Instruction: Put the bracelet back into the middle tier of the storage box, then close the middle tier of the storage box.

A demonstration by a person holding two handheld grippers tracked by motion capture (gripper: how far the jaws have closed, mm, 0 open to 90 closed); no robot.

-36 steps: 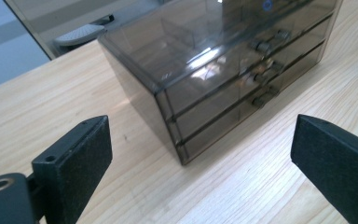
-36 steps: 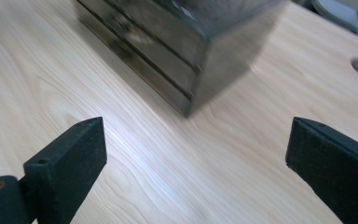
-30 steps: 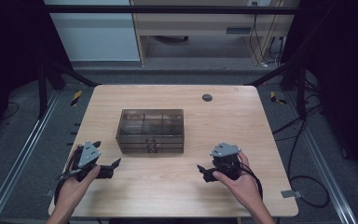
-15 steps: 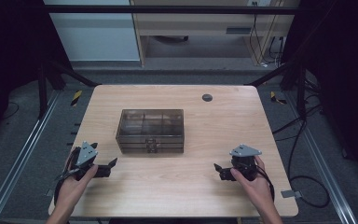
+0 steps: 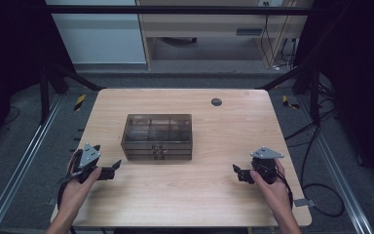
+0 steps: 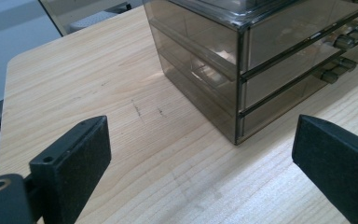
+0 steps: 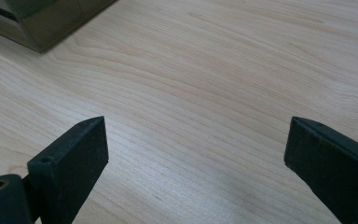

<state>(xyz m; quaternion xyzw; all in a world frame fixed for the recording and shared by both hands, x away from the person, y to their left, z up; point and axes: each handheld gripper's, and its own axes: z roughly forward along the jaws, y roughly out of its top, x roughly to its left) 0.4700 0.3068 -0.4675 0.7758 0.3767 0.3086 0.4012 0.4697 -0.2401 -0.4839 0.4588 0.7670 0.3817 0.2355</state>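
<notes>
From the high view the whole wooden table (image 5: 185,200) is laid out: a smoky, see-through drawer cabinet (image 5: 158,136) stands a little left of the middle, its drawer fronts facing the person, with the left hand-held gripper (image 5: 108,171) near its front left corner and the right hand-held gripper (image 5: 239,174) well apart from it toward the table's right front. That view also takes in a small dark round disc (image 5: 216,102) set in the table top near the far edge, black cables on the floor at the right, and metal rails along both sides of the table. The left gripper view brings what the overhead cannot: the drawer cabinet's near corner (image 6: 242,70) close up, its stacked drawers with small pull handles (image 6: 349,39) along the front, and a few faint scuff marks on the wood beside it (the jaws stand wide apart with only bare table between them). The right gripper view looks across plain wood grain, a corner of the drawer cabinet (image 7: 42,23) at its upper left, and its jaws are likewise spread wide and hold nothing. Nothing lies between either hand-held gripper and the cabinet
</notes>
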